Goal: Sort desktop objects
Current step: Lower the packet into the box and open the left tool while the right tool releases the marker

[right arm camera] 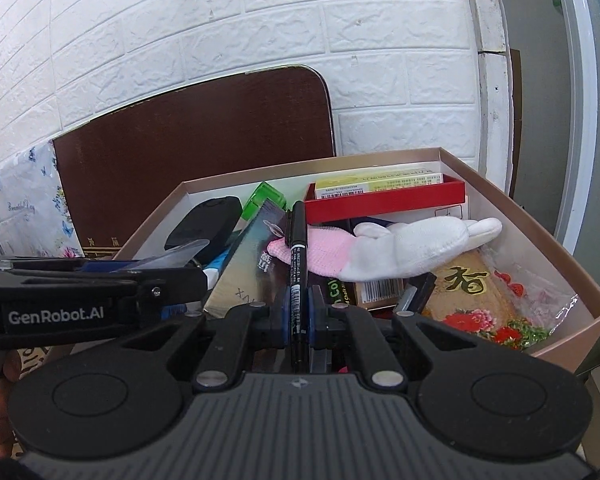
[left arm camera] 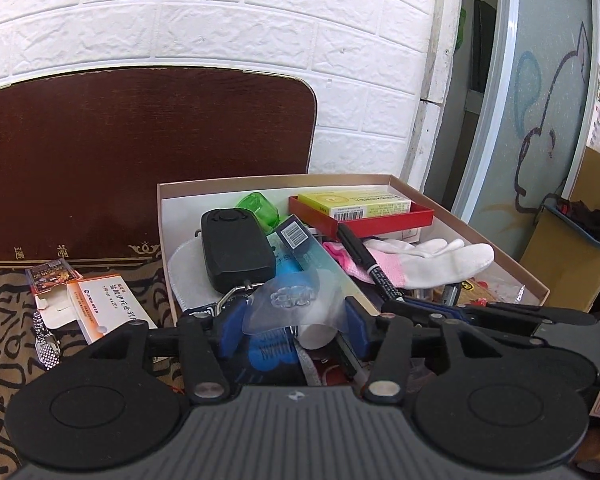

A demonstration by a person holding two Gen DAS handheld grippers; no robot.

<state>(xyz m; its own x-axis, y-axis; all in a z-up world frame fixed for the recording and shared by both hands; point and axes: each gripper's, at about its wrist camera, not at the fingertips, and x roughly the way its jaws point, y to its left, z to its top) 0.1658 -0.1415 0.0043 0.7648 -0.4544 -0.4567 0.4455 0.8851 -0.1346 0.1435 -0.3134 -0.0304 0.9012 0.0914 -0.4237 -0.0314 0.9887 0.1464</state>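
Note:
A beige cardboard box (left arm camera: 480,236) (right arm camera: 532,220) holds several items: a black remote-like device (left arm camera: 236,248), a green clip (left arm camera: 258,206), a red tray (left arm camera: 384,218) with a yellow packet (left arm camera: 356,202), and a white and pink glove (left arm camera: 420,262) (right arm camera: 388,252). My left gripper (left arm camera: 294,322) is shut on a clear plastic piece (left arm camera: 292,304) above the box's near edge. My right gripper (right arm camera: 298,316) is shut on a black marker pen (right arm camera: 298,264), which points into the box; the pen also shows in the left wrist view (left arm camera: 368,260).
A dark brown board (left arm camera: 140,152) leans on the white brick wall behind the box. An orange and white medicine box (left arm camera: 104,308), a small card packet (left arm camera: 52,274) and a metal watch band (left arm camera: 46,344) lie on the patterned cloth at left. A glass door stands at right.

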